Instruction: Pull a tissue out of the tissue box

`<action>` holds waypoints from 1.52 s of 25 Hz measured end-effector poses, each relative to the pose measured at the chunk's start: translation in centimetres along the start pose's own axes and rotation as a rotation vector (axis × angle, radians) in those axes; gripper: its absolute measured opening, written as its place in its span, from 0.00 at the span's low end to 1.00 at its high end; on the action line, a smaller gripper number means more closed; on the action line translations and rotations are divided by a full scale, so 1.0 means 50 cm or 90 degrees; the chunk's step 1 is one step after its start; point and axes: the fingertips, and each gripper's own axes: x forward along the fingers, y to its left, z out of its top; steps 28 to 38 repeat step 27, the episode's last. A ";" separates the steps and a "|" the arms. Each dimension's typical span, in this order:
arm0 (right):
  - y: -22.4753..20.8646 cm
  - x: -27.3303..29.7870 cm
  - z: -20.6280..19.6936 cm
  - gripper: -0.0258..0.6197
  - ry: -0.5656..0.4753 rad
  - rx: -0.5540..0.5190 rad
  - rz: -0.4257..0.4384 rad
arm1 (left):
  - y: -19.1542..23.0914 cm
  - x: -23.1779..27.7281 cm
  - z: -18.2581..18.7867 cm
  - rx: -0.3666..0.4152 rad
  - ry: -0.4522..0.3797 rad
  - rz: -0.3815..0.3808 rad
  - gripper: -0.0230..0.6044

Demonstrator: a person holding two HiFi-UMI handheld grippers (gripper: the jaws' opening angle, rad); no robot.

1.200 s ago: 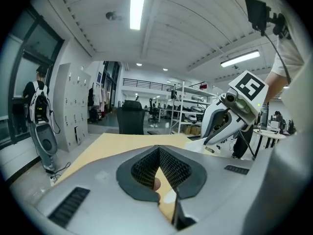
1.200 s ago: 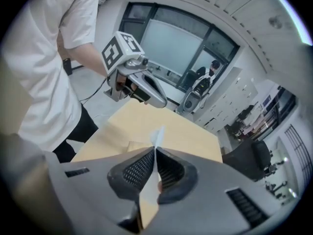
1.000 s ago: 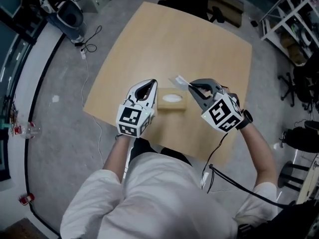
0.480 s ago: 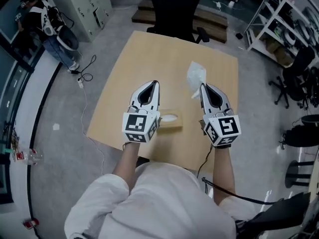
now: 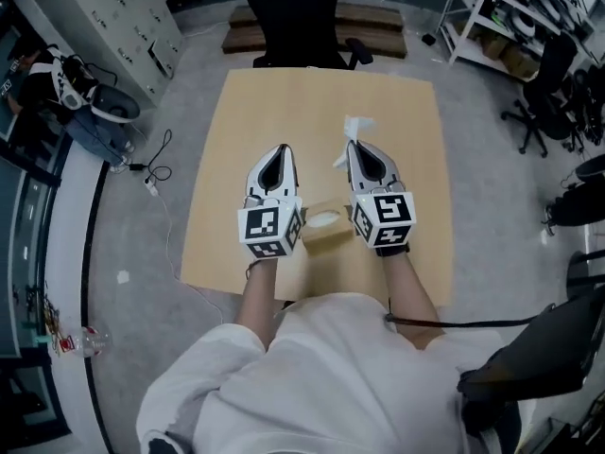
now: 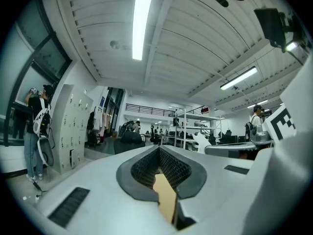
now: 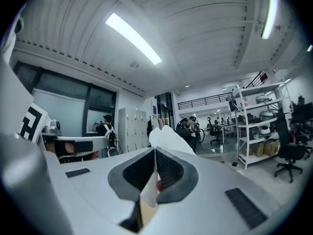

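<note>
A tan tissue box (image 5: 326,231) with an oval slot sits near the front edge of the light wooden table (image 5: 312,102), between my two hands. My right gripper (image 5: 352,144) (image 7: 155,149) is shut on a white tissue (image 5: 356,124) (image 7: 168,138), which sticks up past its tips, free of the box. It is held level above the table, just right of the box. My left gripper (image 5: 281,148) (image 6: 159,148) hovers left of the box, jaws closed together with nothing between them. Both grippers point away from me.
A black office chair (image 5: 293,8) stands at the table's far edge. White shelving (image 5: 501,17) and another chair (image 5: 553,93) are at the right. Grey lockers (image 5: 104,8) and a floor cable (image 5: 156,159) lie to the left, where a person (image 6: 36,126) stands.
The right gripper has risen and rolled upright, carrying the tissue up and away from the box. The left gripper has lifted off the box side too.
</note>
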 end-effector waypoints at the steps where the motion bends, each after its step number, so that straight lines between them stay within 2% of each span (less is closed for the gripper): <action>1: 0.005 0.008 -0.016 0.05 0.008 -0.001 0.000 | -0.002 0.006 -0.006 0.004 0.003 -0.004 0.02; 7: -0.028 0.021 -0.062 0.05 0.041 0.022 -0.011 | -0.025 0.037 -0.022 -0.004 0.022 -0.046 0.02; 17: -0.014 0.050 -0.054 0.05 0.046 0.010 -0.008 | 0.015 0.049 -0.034 -0.011 0.037 -0.046 0.02; 27: -0.002 0.051 -0.084 0.05 0.052 0.009 0.001 | 0.046 0.025 -0.067 -0.005 0.061 -0.050 0.02; 38: -0.002 0.051 -0.084 0.05 0.052 0.009 0.001 | 0.046 0.025 -0.067 -0.005 0.061 -0.050 0.02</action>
